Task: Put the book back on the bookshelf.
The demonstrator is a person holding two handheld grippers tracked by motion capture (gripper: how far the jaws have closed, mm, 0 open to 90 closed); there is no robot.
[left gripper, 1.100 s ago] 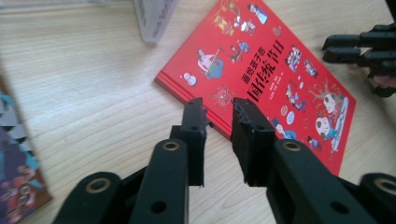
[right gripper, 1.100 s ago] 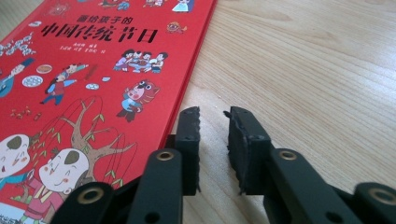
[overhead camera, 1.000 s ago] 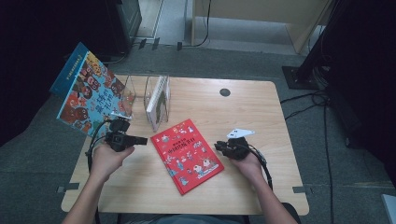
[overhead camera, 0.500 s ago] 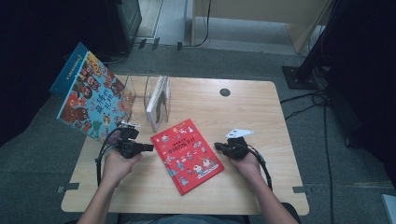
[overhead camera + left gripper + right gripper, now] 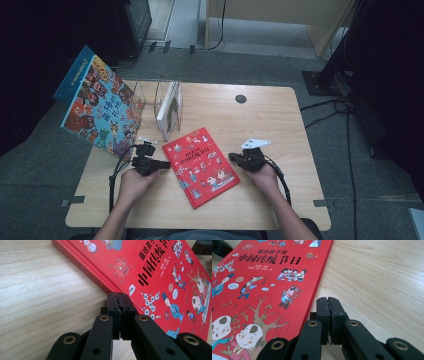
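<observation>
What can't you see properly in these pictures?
- Red book: in the left gripper view and the right gripper view, the frame edges cut off its cover.
- Books in the clear stand: high view, too small to read.
- Big blue book: its lettering is too small in the high view.

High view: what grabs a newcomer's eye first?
The red book lying flat at the table's middle, with the left gripper and right gripper shut at its two sides. Next, the big colourful book propped at the table's far left corner.
</observation>
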